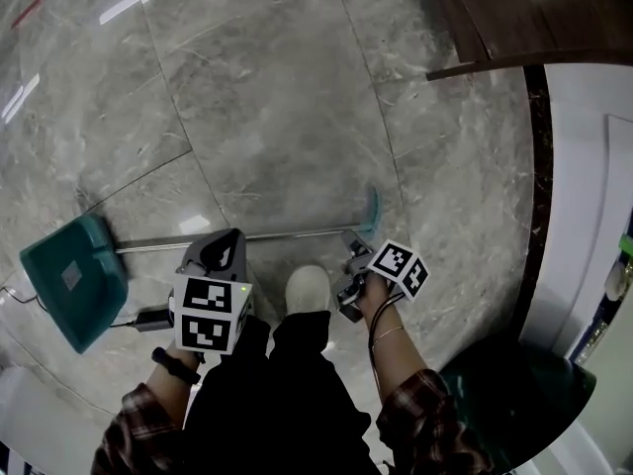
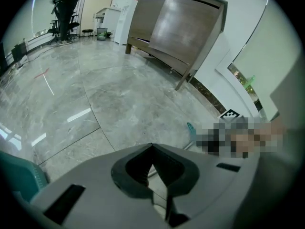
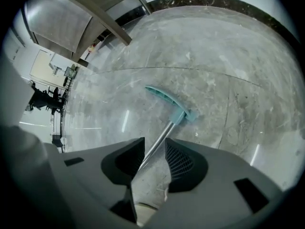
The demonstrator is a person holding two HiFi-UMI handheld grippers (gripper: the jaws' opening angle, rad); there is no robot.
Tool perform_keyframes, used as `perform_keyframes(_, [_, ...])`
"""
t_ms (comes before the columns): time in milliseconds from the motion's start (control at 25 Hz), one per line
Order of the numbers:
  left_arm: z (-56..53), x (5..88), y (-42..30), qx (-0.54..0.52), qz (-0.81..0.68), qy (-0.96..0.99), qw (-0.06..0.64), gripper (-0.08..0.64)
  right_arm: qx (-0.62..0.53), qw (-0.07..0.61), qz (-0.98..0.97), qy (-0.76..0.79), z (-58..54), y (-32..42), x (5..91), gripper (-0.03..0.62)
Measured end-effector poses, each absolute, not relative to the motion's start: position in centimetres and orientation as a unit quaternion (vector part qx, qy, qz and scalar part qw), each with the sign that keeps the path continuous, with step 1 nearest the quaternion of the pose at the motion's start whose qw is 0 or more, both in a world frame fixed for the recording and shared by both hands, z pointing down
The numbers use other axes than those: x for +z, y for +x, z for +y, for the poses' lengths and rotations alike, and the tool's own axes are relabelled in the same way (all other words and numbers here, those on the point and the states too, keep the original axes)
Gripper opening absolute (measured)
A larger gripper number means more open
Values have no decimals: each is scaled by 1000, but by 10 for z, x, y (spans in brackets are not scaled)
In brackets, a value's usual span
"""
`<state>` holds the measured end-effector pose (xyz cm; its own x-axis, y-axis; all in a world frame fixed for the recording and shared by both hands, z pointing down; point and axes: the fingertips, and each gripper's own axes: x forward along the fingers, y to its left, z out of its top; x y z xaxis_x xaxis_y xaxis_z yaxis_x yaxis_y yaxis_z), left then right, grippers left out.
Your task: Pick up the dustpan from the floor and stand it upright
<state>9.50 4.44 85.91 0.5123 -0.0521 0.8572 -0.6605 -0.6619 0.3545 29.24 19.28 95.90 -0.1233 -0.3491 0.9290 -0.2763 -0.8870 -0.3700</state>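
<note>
The dustpan lies flat on the marble floor. Its teal pan (image 1: 74, 277) is at the left, and its metal handle (image 1: 287, 234) runs right to a teal grip (image 1: 372, 209). My right gripper (image 1: 349, 247) is low over the handle's grip end. In the right gripper view it (image 3: 153, 141) is open, the handle (image 3: 164, 131) passes between its tips, and the grip (image 3: 167, 99) lies beyond. My left gripper (image 1: 234, 236) hovers over the handle's middle, jaws shut (image 2: 152, 146) and holding nothing. A corner of the pan (image 2: 19, 175) shows at the lower left of the left gripper view.
The person's white shoe (image 1: 307, 290) stands between the grippers, just short of the handle. A wooden piece of furniture (image 1: 495, 18) stands at the far right, beside a white wall (image 1: 584, 196). A dark green rounded object (image 1: 519, 394) is at the lower right.
</note>
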Motion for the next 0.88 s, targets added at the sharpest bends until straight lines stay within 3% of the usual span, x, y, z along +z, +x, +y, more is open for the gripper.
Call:
perform_keyframes(440, [15,879,87,428,-233,800,349,2,-729,53,111,-673,194,295,1008,123])
perform_keyframes(880, [33,850,81,436,-224,800,345,2,-700,173,95,-686,167,302,959,89])
